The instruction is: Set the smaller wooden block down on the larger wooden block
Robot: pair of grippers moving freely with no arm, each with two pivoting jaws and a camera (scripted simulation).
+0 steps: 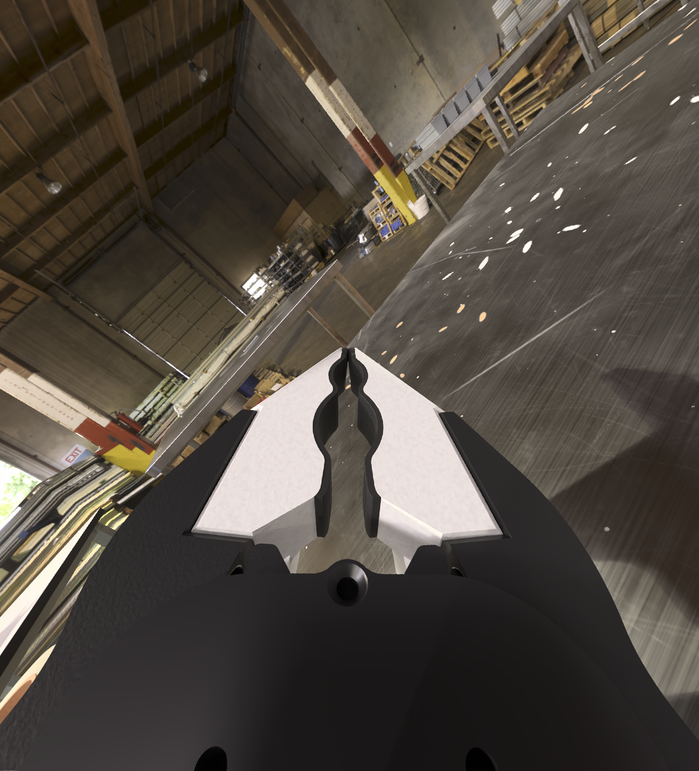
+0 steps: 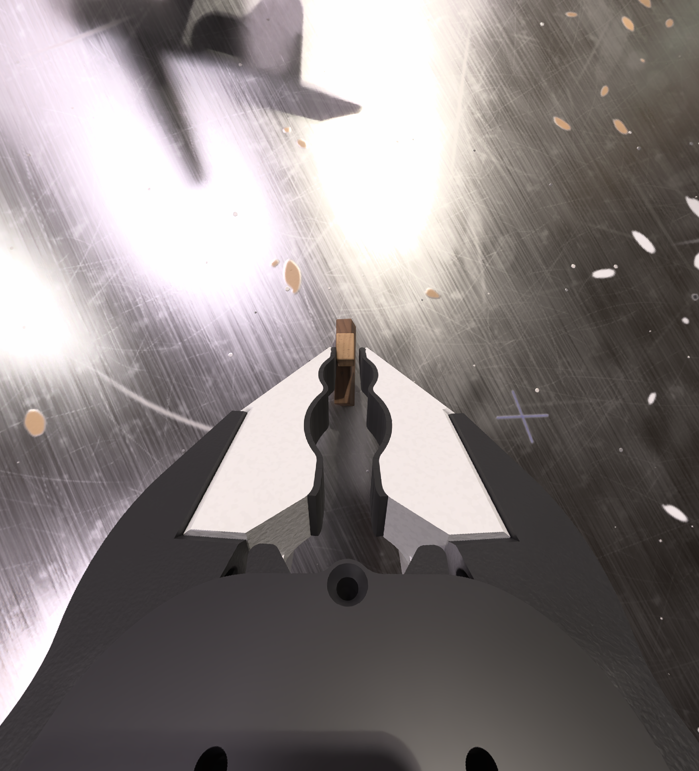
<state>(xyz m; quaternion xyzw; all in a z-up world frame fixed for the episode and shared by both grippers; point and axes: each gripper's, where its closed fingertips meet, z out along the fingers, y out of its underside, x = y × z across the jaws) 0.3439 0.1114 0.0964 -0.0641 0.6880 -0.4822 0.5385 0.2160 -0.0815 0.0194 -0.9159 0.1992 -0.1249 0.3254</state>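
Note:
In the right wrist view my right gripper [image 2: 345, 354] is shut on the smaller wooden block [image 2: 346, 345], a narrow light-tan piece pinched at the fingertips above the scratched metal table [image 2: 506, 333]. A darker brown wooden part [image 2: 343, 392] shows in the gap just behind it; I cannot tell whether it is the same block. In the left wrist view my left gripper [image 1: 347, 354] is shut and empty, tilted, with its tips near the table's far edge. No larger wooden block is clearly seen in either view.
The metal table [image 1: 589, 292] carries white and tan paint specks. A gripper's shadow [image 2: 235, 62] lies on it far ahead of the right gripper. Another shadow [image 1: 639, 479] lies to the right of the left gripper. Beyond the table is a warehouse with pallets [image 1: 456, 158].

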